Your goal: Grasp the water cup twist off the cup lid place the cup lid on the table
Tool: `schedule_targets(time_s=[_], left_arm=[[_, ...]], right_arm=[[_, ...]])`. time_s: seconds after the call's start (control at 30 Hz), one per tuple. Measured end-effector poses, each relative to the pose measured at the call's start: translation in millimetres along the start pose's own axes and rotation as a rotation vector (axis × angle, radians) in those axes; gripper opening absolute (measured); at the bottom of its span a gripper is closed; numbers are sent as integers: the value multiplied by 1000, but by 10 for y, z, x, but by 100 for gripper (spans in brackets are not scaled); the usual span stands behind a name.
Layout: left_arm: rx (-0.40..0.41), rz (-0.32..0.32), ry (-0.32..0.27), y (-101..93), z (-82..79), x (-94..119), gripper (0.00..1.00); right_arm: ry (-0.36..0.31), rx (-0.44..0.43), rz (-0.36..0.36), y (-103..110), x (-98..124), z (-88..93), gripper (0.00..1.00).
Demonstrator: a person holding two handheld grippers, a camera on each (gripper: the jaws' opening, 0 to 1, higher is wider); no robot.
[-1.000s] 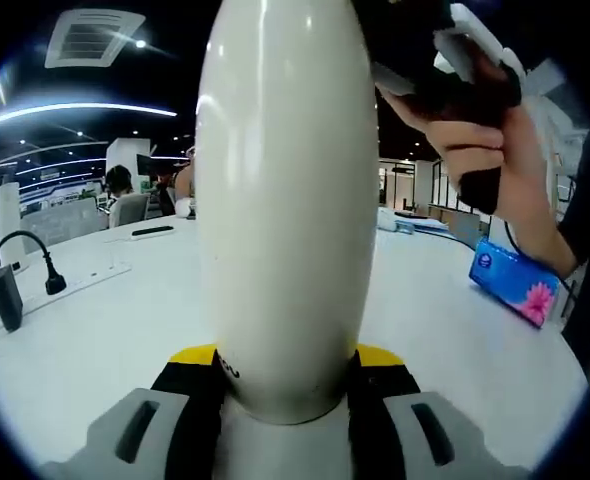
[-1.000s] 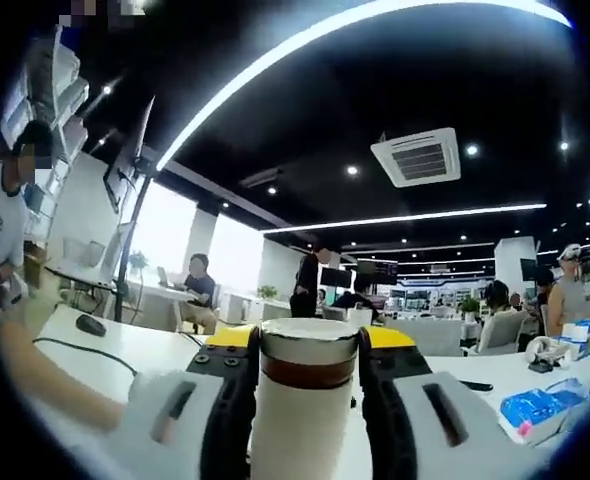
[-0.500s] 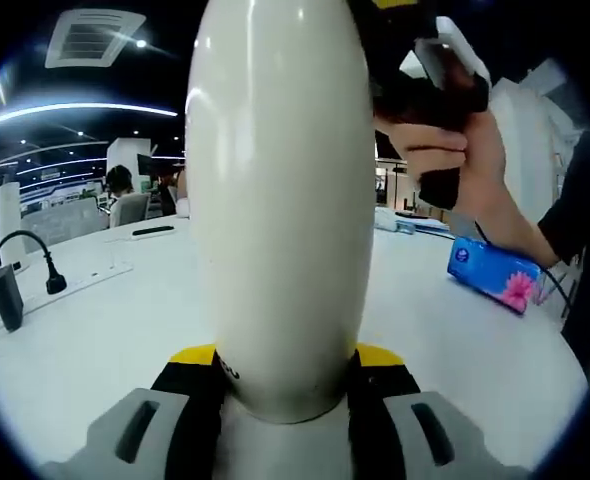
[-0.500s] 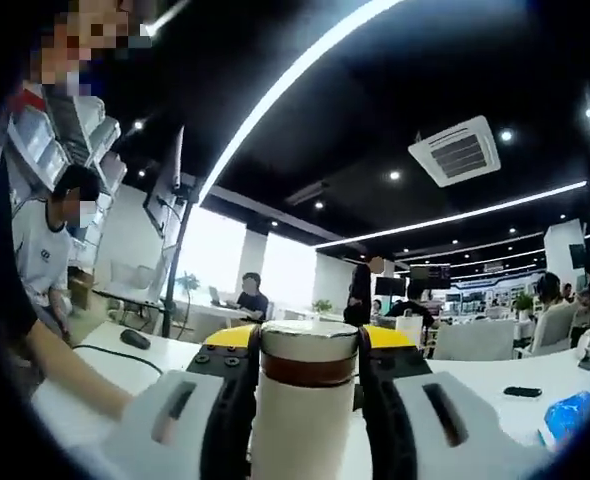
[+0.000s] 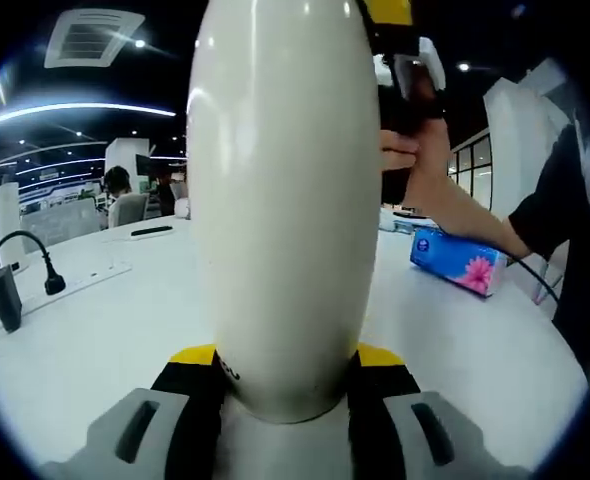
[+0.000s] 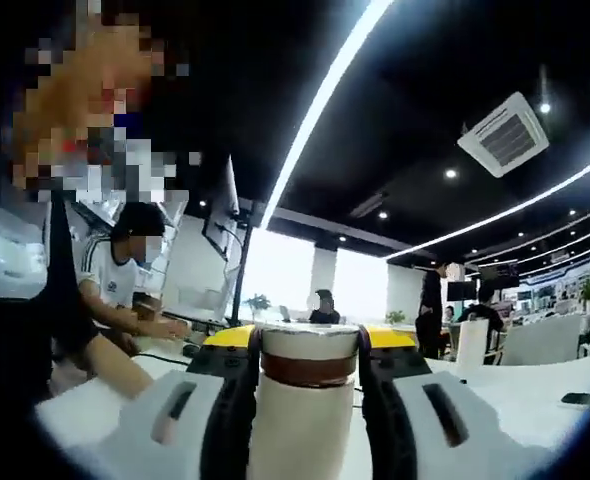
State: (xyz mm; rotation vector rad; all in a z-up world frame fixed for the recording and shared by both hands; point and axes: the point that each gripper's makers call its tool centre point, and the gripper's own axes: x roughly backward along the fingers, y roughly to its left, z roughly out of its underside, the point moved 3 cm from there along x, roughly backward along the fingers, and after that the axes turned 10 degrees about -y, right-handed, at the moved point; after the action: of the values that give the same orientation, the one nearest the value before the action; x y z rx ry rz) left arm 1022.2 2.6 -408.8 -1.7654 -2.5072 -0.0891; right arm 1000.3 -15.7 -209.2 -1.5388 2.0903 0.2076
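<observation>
Two clamps on one white water cup [image 5: 280,210]: left hand-held gripper [image 5: 287,375] tight around its base above the desk [image 5: 95,330]; right hand-held gripper [image 6: 306,365] squeezing its cup lid [image 6: 308,355]. Beside the cup, a blue tissue pack [image 5: 455,262].

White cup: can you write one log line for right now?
stage: twisting lid | left gripper: shut on tall white water cup | right gripper: shut on brown-banded white cup lid | lid on table: not yet
</observation>
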Motion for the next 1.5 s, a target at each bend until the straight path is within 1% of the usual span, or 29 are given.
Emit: schedule_targets(time_s=[0.17,0.27,0.3,0.37,0.5,0.63,0.73,0.87,0.9,1.0,1.07,1.17,1.23,1.3,1.4,1.43,1.5], left_arm=[[0,0,0,-8,-3,2,50],[0,0,-1,-9,-5,3,50],[0,0,-2,-9,-5,3,50],[0,-2,-3,-8,-7,4,50],[0,-1,-4,-9,-8,6,50],[-1,5,-6,-10,-11,6,50],[-1,8,-6,-12,-12,6,50],[-1,13,-8,-18,-14,3,50],[-1,14,-8,-20,-14,3,50],[0,14,-7,-20,-11,2,50],[0,14,-6,-20,-11,1,50],[1,14,-6,66,-2,-22,50],[1,13,-5,110,1,-35,50],[1,11,-5,110,0,-34,50],[1,11,-5,102,-3,-32,50],[0,11,-5,102,-3,-29,50],[0,10,-5,102,-5,-20,50]], right_arm=[[-26,-48,-47,-63,22,3,42],[-49,-108,-89,-96,27,10,42],[-52,-115,-95,-105,27,13,42],[-67,-158,-129,-107,26,16,42],[-84,-165,-171,-113,16,24,42],[-92,-193,-187,-117,13,25,42],[-81,-207,-180,-102,17,39,43],[-39,-176,-146,-79,-1,120,52],[-39,-178,-142,-66,-17,131,54],[-22,-185,-116,7,-62,191,57],[-13,-175,-106,53,-76,207,60],[-5,-163,-59,71,-87,195,63],[-14,-142,-4,56,-72,144,63],[-23,-128,46,51,-50,88,63],[-16,-75,132,55,-3,26,63],[-16,-70,143,67,4,14,63],[-8,-50,202,90,33,-10,63]])
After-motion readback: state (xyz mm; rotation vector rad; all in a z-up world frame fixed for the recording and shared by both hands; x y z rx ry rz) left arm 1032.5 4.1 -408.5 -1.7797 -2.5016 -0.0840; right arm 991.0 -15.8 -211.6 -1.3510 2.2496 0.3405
